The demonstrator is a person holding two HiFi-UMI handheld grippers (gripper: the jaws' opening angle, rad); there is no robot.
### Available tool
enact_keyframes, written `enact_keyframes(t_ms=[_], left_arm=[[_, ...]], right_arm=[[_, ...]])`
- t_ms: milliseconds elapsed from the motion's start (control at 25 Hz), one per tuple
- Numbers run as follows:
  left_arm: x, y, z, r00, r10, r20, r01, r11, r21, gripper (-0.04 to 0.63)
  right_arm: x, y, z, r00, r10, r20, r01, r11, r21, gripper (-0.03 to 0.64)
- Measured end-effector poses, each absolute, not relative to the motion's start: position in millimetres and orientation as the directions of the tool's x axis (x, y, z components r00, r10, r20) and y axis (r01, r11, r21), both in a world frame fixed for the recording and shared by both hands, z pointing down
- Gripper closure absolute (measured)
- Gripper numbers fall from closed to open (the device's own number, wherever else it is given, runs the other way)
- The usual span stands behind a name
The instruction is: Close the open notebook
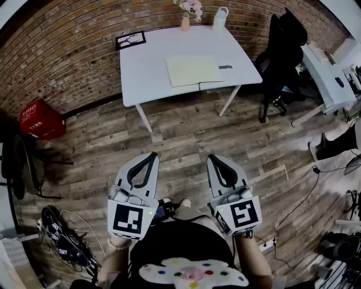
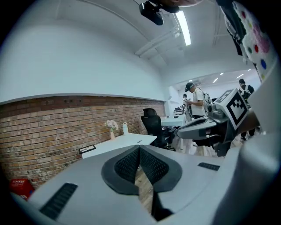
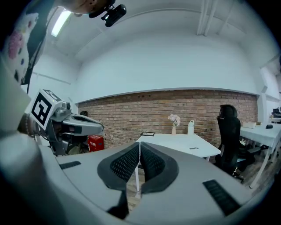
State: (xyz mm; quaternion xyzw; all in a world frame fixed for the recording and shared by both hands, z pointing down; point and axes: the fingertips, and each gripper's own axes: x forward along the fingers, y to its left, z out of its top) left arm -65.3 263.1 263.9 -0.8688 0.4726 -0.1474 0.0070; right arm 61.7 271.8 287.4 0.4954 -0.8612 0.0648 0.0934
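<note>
The open notebook (image 1: 194, 70) lies flat with pale pages up on a white table (image 1: 141, 73) across the room, near its front edge. I stand well back from it on the wooden floor. Both grippers are held low in front of my body, pointing towards the table. My left gripper (image 1: 151, 155) is shut with nothing between its pads, and the left gripper view shows the pads meeting at the tip (image 2: 139, 150). My right gripper (image 1: 215, 158) is also shut and empty (image 3: 139, 145). From the gripper views the table top (image 3: 175, 143) is seen edge-on, so the notebook cannot be made out.
On the table stand a framed picture (image 1: 130, 40), a vase of flowers (image 1: 186, 17), a white bottle (image 1: 220, 18) and a small dark item (image 1: 225, 66). A black office chair (image 1: 282, 51) and second desk (image 1: 327, 79) are right, a red crate (image 1: 40, 119) left, cables (image 1: 62, 240) beside me.
</note>
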Motion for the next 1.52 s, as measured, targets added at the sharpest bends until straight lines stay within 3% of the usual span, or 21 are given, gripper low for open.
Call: enact_keyframes(t_ms=[360, 1160, 1520], left_arm=[[-50.2, 273.5, 266.5, 0.483, -0.841, 0.242, -0.840, -0.523, -0.141, 0.580], [-19.5, 270.3, 261.2, 0.493, -0.850, 0.187, -0.836, -0.522, -0.167, 0.580], [-12.9, 235.8, 267.4, 0.538, -0.823, 0.182, -0.811, -0.564, -0.154, 0.580]], right_arm=[[71.2, 283.2, 293.4, -0.527, -0.818, 0.232, -0.839, 0.544, 0.011, 0.581], [111.4, 279.9, 295.9, -0.482, -0.850, 0.211, -0.866, 0.499, 0.033, 0.581], [117.8, 255.9, 305.8, -0.426, -0.856, 0.293, -0.886, 0.460, 0.055, 0.581]])
